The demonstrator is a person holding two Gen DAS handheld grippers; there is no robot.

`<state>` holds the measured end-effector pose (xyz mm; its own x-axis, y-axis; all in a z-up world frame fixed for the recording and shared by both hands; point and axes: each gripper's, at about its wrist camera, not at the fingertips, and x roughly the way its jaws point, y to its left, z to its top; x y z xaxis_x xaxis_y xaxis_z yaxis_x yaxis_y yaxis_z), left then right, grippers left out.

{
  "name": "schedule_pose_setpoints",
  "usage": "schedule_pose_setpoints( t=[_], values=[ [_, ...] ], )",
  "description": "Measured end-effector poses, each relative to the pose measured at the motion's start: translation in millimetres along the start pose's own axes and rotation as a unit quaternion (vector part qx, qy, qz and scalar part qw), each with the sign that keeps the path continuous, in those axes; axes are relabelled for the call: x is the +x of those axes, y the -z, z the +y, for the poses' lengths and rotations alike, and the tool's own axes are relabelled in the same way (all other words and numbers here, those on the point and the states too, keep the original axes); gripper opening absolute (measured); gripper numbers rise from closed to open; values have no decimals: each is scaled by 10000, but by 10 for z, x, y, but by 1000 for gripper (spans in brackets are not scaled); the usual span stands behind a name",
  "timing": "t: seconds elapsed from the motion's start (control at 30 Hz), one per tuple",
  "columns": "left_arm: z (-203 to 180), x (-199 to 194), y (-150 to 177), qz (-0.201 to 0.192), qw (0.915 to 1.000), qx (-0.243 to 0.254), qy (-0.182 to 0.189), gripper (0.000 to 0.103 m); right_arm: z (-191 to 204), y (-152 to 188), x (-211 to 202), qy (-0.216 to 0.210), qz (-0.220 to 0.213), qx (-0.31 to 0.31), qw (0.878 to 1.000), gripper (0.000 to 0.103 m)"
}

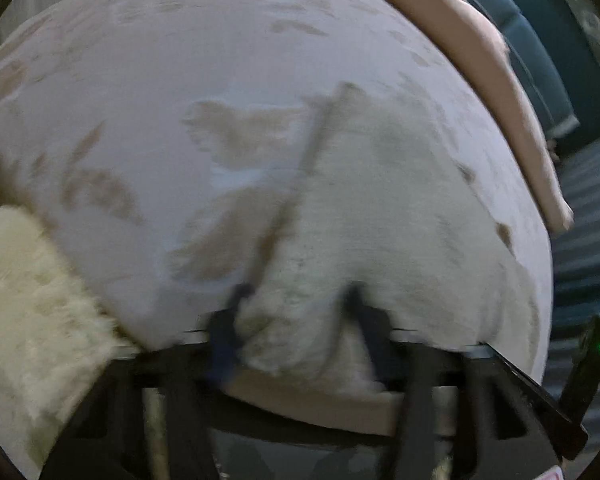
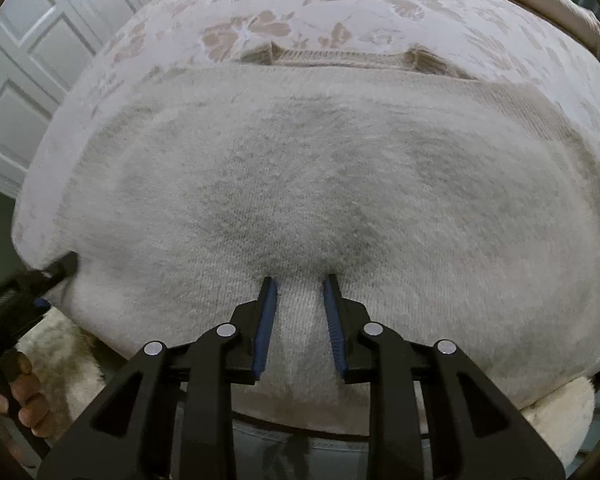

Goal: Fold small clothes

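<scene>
A cream knitted garment [image 2: 300, 184] lies spread on a bed cover with a brown flower pattern [image 2: 260, 28] and fills the middle of the right wrist view. The right gripper [image 2: 299, 280], at the lower centre, pinches a ridge of the knit near its close edge between the blue pads [image 2: 265, 328]. In the blurred left wrist view the left gripper [image 1: 296, 294], at the lower centre, has a bunch of the same garment [image 1: 380, 216] between its fingers. A fluffy white rug [image 1: 24, 300] shows at the lower left.
</scene>
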<state>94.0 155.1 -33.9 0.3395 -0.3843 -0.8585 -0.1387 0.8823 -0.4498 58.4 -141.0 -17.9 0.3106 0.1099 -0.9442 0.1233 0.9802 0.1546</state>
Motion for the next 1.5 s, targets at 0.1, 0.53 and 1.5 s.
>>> schedule_pose_setpoints(
  t=[0.1,0.53,1.5],
  values=[
    [-266,-168,-6,-243,9976,639,-80,17,-127,112,-175,-352,-150,297,9988,35],
    [-2691,-769,440,-820,9390,3104,1232,7,-1233,907,-901,-140,-765,1309,9883,37],
    [-1842,313,1267,263,9465,3153,-631,65,-1439,51,-401,-1501,-224,1860,9708,66]
  ],
)
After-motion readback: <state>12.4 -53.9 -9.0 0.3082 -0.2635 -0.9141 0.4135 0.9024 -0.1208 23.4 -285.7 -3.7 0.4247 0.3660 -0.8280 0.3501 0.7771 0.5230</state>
